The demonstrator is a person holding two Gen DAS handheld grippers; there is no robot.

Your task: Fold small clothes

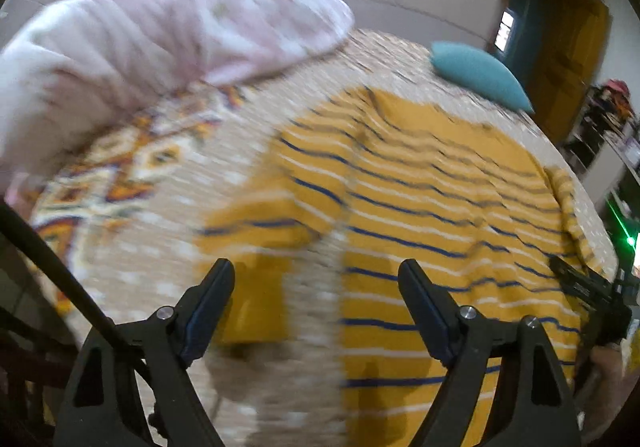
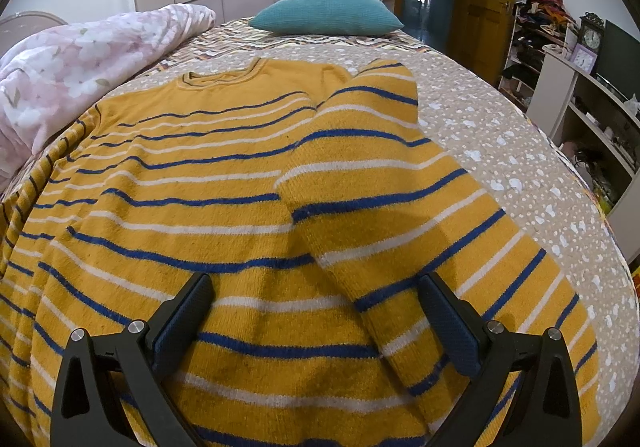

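A yellow sweater (image 2: 208, 183) with blue and white stripes lies flat on the bed, neck at the far end. Its right sleeve (image 2: 384, 191) is folded in over the body. My right gripper (image 2: 316, 283) is open and empty just above the sweater's lower part, next to the folded sleeve's cuff end. In the blurred left wrist view the sweater (image 1: 432, 207) fills the right half, with its left sleeve (image 1: 264, 223) sticking out to the left. My left gripper (image 1: 316, 271) is open and empty above the sleeve and the sweater's side. The right gripper (image 1: 592, 295) shows at the right edge.
The bed cover (image 2: 500, 151) is beige with white spots. A pink floral quilt (image 2: 76, 59) is bunched at the left. A teal pillow (image 2: 326, 13) lies at the far end. Shelves and a cabinet (image 2: 576, 87) stand beside the bed on the right.
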